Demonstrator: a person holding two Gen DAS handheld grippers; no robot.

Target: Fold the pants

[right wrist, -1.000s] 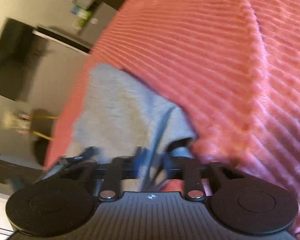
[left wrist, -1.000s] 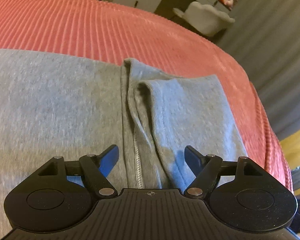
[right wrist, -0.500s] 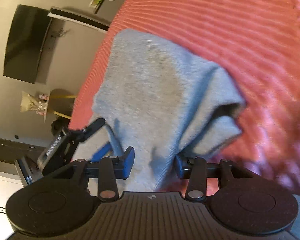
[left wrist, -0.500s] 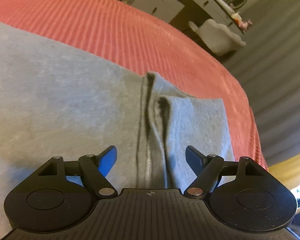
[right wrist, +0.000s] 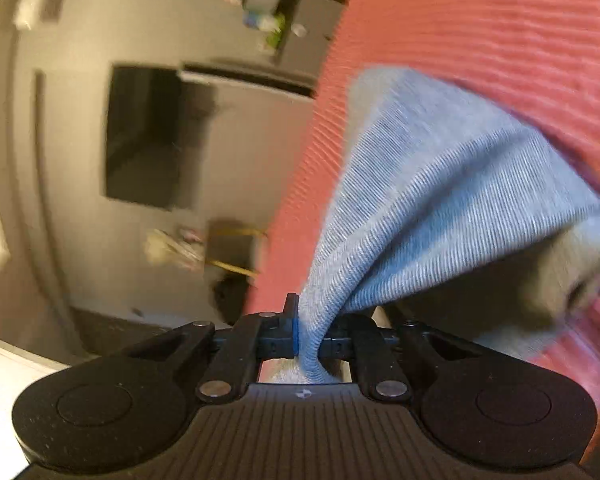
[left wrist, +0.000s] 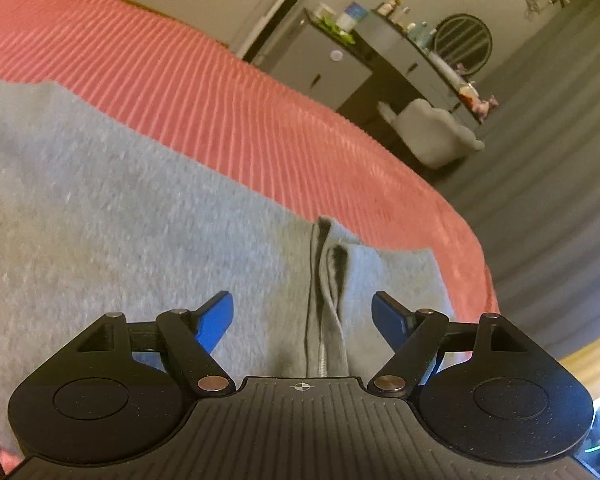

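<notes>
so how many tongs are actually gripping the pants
1. The right tongs are shut on the grey pants; the left tongs hang open above the pants.

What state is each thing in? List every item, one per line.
left gripper: open, hovering over the fabric, holding nothing.
right gripper: shut on a bunched piece of fabric.
grey pants: lying on the bed, one part raised in the right gripper, folds at one end.
red bedspread: spread under the pants.
</notes>
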